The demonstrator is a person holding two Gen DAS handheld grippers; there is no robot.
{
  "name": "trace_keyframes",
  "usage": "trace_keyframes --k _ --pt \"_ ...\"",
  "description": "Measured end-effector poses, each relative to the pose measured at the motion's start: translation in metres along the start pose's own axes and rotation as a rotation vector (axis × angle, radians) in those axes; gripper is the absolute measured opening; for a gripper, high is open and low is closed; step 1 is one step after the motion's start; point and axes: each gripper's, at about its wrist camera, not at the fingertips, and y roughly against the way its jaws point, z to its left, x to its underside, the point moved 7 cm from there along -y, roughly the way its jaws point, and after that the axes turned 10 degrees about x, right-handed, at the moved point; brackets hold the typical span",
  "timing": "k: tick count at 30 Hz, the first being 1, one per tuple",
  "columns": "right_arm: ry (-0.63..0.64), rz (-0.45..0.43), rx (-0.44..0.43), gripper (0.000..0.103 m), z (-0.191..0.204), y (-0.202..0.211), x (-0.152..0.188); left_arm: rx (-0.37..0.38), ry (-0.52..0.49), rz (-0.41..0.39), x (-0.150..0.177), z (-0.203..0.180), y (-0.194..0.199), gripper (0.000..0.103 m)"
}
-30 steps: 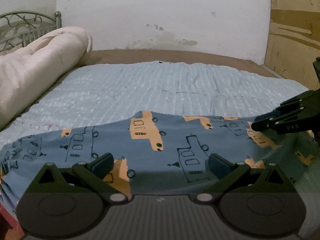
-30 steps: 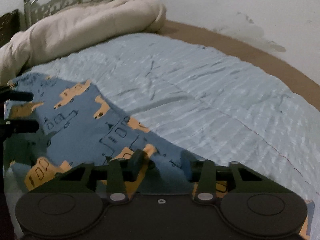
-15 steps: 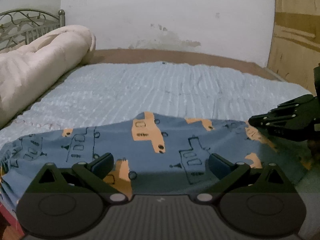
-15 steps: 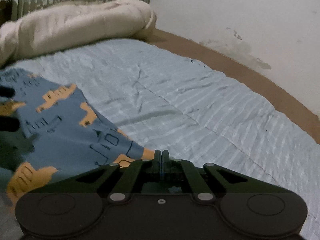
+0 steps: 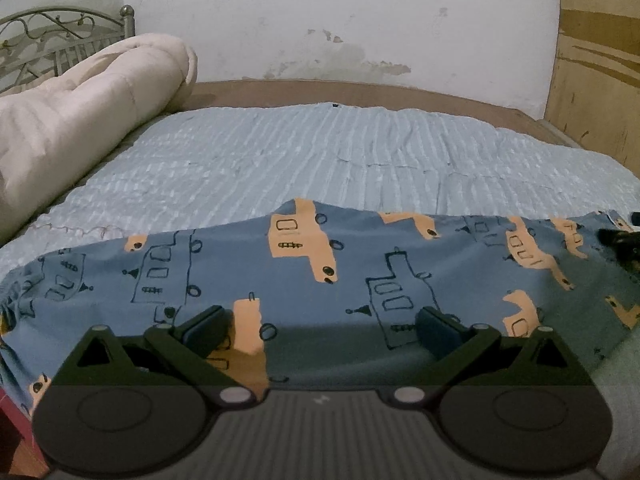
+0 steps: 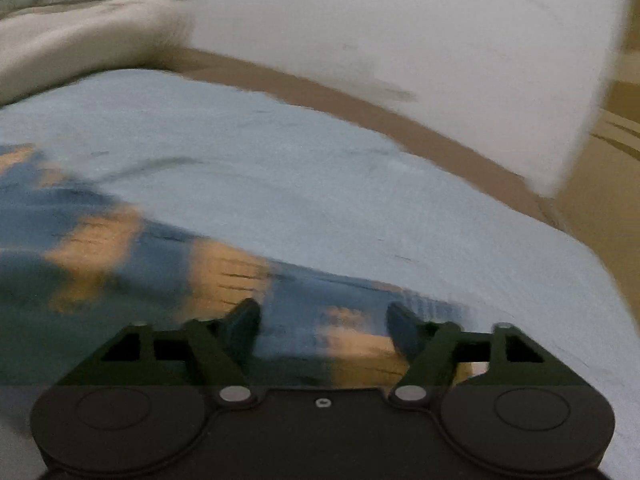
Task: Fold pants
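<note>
Lying flat across the lower half of both frames: blue patterned pants (image 5: 320, 280) on a pale blue bedspread (image 5: 304, 160).
Left gripper (image 5: 320, 328) stands wide, nothing clamped, pants beneath. Right gripper (image 6: 324, 328), blurred, has just been opening; jaws apart over the pants' edge, fabric unpinched. Rolled cream duvet (image 5: 80, 112) upper left.

Dim bedroom interior — white plaster wall (image 5: 340, 12) with flaking stains above a brown bed frame (image 5: 320, 90); pale-blue ribbed bedspread (image 5: 300, 160); rolled cream quilt (image 5: 80, 108) before a scrolled metal headboard (image 5: 48, 40); yellowish wooden panel (image 5: 596, 60) at right.
</note>
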Motion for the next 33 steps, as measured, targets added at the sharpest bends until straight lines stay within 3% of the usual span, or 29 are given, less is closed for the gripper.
trace_keyframes --k 1,4,6,9,15,18,21,24,26,28,30,33 --pt "-0.028 0.008 0.04 0.085 -0.015 -0.005 0.002 0.001 0.003 -0.003 0.0 0.0 0.001 0.102" --pt "-0.138 0.024 0.171 0.085 -0.061 -0.007 0.008 0.0 0.007 -0.008 -0.002 0.001 0.002 0.102" --pt "-0.227 0.008 0.198 0.087 -0.084 0.005 0.013 0.004 0.012 -0.016 -0.003 0.0 0.003 0.102" --pt "-0.427 0.008 0.083 0.102 -0.103 0.028 0.026 0.036 0.021 -0.04 -0.008 -0.005 0.005 0.102" --pt "-0.737 0.044 -0.168 0.102 -0.101 0.06 0.064 0.139 -0.013 -0.045 -0.023 -0.034 -0.007 0.102" --pt "-0.786 0.089 -0.23 0.102 -0.09 0.059 0.073 0.154 -0.016 -0.006 -0.022 -0.043 -0.021 0.102" --pt "-0.775 0.14 -0.259 0.102 -0.077 0.05 0.075 0.103 -0.017 0.062 -0.015 -0.042 -0.037 0.102" --pt "-0.808 0.143 -0.232 0.092 -0.08 0.042 0.074 0.08 -0.051 0.068 -0.012 -0.042 -0.042 0.102" --pt "-0.87 0.137 -0.213 0.074 -0.088 0.041 0.076 0.078 -0.051 0.076 -0.012 -0.042 -0.041 0.102" --pt "-0.925 0.145 -0.184 0.047 -0.097 0.038 0.082 0.081 -0.035 0.08 -0.014 -0.04 -0.038 0.102" --pt "-0.969 0.157 -0.163 0.031 -0.104 0.035 0.086 0.085 -0.005 0.072 -0.018 -0.036 -0.035 0.102" --pt "-0.966 0.147 -0.143 0.015 -0.103 0.036 0.084 0.066 0.042 0.06 -0.021 -0.023 -0.031 0.102"
